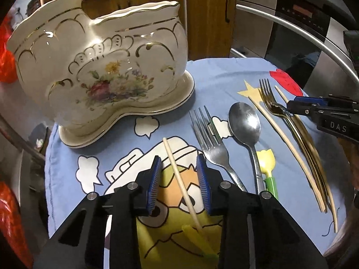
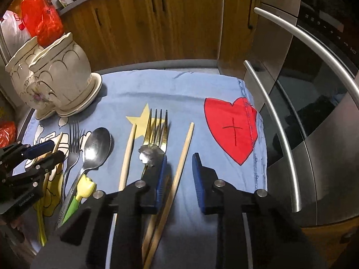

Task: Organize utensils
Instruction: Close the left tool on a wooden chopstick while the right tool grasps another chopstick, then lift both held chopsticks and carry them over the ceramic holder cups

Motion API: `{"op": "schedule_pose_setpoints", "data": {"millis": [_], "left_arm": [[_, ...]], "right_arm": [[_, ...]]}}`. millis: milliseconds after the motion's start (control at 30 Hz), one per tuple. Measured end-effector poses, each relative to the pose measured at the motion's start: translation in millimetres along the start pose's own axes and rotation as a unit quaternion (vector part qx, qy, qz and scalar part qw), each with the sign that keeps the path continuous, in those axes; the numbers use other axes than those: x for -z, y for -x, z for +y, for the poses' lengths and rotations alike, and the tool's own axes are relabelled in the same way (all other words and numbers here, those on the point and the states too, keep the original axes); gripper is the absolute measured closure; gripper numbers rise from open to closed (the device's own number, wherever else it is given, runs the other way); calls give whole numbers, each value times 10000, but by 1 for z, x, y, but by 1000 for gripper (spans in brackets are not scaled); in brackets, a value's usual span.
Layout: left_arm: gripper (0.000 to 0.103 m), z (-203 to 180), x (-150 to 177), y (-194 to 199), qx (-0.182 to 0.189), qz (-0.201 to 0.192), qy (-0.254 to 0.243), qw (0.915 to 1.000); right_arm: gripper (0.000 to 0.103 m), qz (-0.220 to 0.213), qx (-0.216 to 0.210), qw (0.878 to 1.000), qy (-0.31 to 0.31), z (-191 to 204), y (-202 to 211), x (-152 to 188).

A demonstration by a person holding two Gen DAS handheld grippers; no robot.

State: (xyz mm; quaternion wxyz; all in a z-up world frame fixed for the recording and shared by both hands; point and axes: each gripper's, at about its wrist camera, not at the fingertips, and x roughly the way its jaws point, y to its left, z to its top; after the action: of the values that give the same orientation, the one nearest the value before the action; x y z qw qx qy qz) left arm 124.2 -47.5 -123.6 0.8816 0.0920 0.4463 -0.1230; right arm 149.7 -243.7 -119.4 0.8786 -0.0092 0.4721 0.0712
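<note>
the blue cloth (image 1: 215, 80) bears the holder (image 1: 101, 67) at its far left and the utensils in a row. my left gripper (image 1: 180, 183) straddles a chopstick (image 1: 179, 177), pads clear of it. my right gripper (image 2: 179, 179) straddles another chopstick (image 2: 182, 157), not gripping.

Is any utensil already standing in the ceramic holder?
No: in the left wrist view the ceramic holder shows nothing rising above its rim, and the silver fork and spoon lie flat on the cloth.
</note>
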Motion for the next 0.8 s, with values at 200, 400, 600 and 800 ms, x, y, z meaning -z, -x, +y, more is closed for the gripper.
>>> {"op": "schedule_pose_setpoints", "data": {"millis": [200,400,600,800], "left_arm": [[75,-1,0,0,31,-4,-53,10000],[76,-1,0,0,94,-17,-39,9999],[86,2,2,2,98,-23,-104,9999],[96,3,1,0,138,-125,-279,9994]], "right_arm": [[83,53,-43,9999,-74,-2,-3,2],[85,30,-86,9997,-224,-8,0,-1],[90,22,-3,10000,-95,-7,-6,-3],[97,-57,-138,9995,-292,-14,-5,-1]]}}
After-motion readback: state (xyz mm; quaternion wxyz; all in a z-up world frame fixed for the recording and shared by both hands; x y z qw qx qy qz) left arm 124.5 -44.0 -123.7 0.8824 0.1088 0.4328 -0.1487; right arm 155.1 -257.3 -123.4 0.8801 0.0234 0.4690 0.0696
